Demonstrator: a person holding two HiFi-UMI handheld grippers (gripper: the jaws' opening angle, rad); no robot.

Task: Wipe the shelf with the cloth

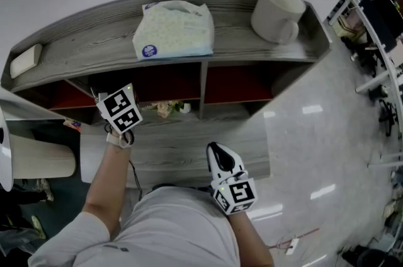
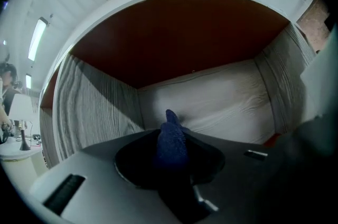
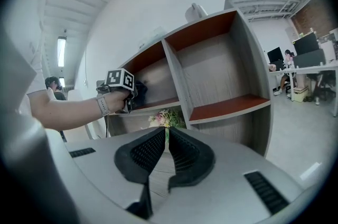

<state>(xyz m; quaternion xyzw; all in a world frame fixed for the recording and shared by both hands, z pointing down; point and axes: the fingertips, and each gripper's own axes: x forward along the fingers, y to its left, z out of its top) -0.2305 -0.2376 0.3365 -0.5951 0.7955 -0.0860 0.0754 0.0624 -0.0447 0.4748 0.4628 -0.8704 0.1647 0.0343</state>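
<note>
Shelving (image 1: 94, 48) of grey wood filled the head view, with a tissue pack (image 1: 174, 29) and a white mug (image 1: 277, 12) on its top board. The left gripper (image 1: 119, 109) pointed into the upper left compartment, and the right gripper (image 1: 217, 153) hung low, close to the person's torso. Flowers (image 1: 169, 108) sat on a lower level.

In the left gripper view the jaws were pinched on a dark blue cloth (image 2: 171, 139). It stuck out toward the compartment's pale back wall, under a red-brown ceiling.

In the right gripper view the jaws were pressed together with nothing between them. Beyond them the left hand (image 3: 113, 100) held its gripper and the cloth inside the upper left compartment.
</note>
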